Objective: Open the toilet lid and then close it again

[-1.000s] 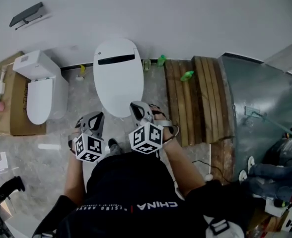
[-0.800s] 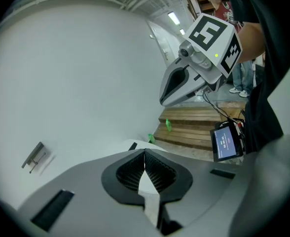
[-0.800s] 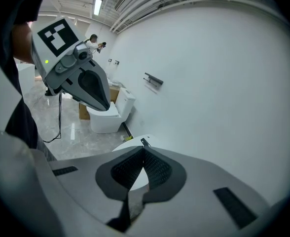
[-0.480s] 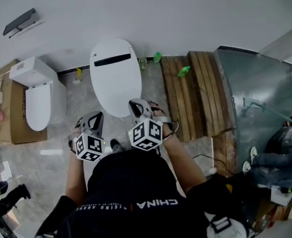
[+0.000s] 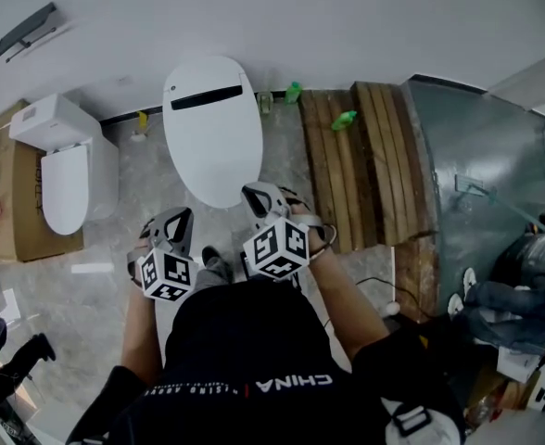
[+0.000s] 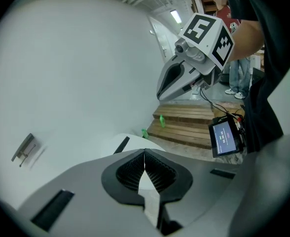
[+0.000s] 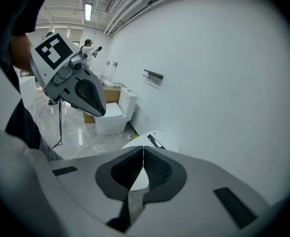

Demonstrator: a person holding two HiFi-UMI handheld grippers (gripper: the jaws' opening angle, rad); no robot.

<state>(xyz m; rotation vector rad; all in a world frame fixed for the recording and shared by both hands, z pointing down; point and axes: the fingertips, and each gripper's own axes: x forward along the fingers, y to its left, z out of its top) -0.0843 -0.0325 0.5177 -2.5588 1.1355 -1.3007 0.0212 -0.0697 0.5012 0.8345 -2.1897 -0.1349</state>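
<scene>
Two toilets (image 5: 212,128) (image 5: 61,170), two closed grippers (image 5: 178,222) (image 5: 257,198)

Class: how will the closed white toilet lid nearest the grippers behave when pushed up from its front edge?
The toilet lid looks like one smooth, glossy shell: probably stiff, and slippery under the jaws. Its back end sits by the wall, so it likely pivots up there rather than sliding.

On my black shirt (image 5: 245,341) the word CHINA stood in white letters, upside down in the head view. A smaller line beside it was too fine to read. The small screen (image 6: 227,136) showed digits I could not make out.
</scene>
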